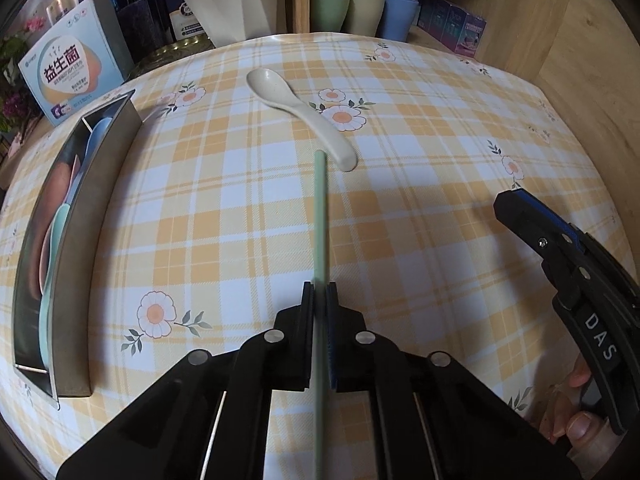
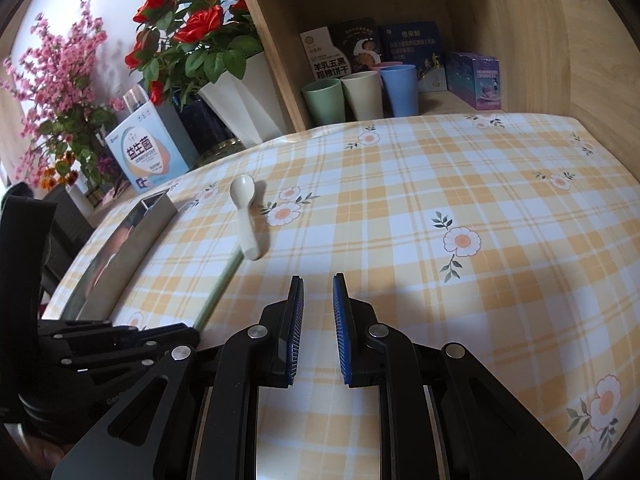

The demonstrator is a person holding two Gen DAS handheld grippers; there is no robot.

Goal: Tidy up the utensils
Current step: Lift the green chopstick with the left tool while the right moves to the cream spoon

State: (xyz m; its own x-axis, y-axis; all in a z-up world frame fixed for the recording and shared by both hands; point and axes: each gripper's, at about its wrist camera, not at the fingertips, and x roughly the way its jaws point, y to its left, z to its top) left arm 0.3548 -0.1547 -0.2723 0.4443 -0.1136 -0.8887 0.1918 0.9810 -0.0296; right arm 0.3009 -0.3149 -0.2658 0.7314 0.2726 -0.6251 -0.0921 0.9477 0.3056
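Observation:
My left gripper (image 1: pixel 320 290) is shut on a thin pale green chopstick (image 1: pixel 321 216) that runs straight ahead between its pads. The chopstick's far tip ends beside the handle of a cream spoon (image 1: pixel 298 110) lying on the checked tablecloth. A steel tray (image 1: pixel 100 216) with pastel utensils inside stands to the left. My right gripper (image 2: pixel 318 280) hovers over bare cloth, open by a narrow gap with nothing between its pads. In the right wrist view the spoon (image 2: pixel 247 216), chopstick (image 2: pixel 222 292) and tray (image 2: pixel 132 248) lie ahead on the left. The left gripper (image 2: pixel 176 332) is at the lower left.
Three pastel cups (image 2: pixel 362 94) and several boxes stand in a wooden shelf at the back. A white flower pot (image 2: pixel 248 100) and a light blue box (image 1: pixel 72 76) sit at the back left. A wooden wall (image 1: pixel 580 60) bounds the right side.

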